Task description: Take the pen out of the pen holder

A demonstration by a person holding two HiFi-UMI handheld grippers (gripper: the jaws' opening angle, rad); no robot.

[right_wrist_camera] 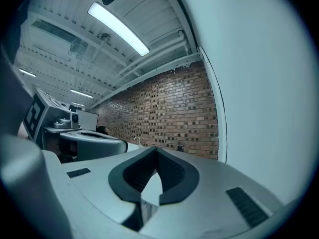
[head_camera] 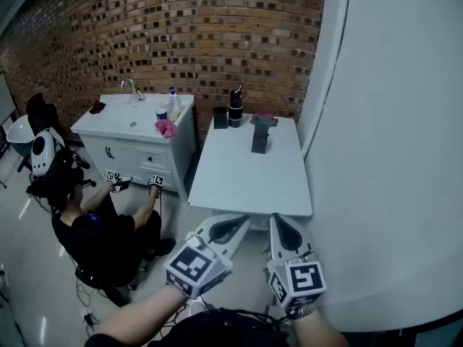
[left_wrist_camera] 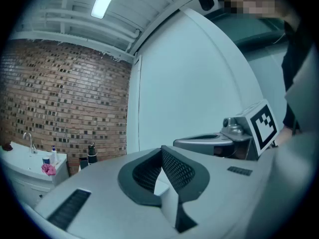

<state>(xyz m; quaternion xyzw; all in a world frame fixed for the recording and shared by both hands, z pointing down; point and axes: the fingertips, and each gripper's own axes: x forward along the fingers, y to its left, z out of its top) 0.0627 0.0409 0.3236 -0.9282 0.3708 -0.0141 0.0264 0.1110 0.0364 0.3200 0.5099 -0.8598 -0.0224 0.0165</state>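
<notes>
The black pen holder [head_camera: 236,110] stands at the far edge of the white table [head_camera: 246,176], with a dark pen [head_camera: 239,90] sticking up out of it. In the left gripper view the pen holder [left_wrist_camera: 92,154] shows small and far off, to the left of the jaws. Both grippers are held level, short of the table's near edge. My left gripper [head_camera: 244,220] [left_wrist_camera: 161,149] is shut with nothing in it. My right gripper [head_camera: 278,217] [right_wrist_camera: 156,149] is next to it, also shut and empty. Neither touches the table.
On the table are a dark block [head_camera: 259,141] with a pink-topped thing [head_camera: 264,119] behind it, and a small black box [head_camera: 221,118]. A white sink cabinet [head_camera: 137,125] stands to the left, where a person [head_camera: 94,226] sits on the floor. A white wall [head_camera: 391,157] runs close on the right.
</notes>
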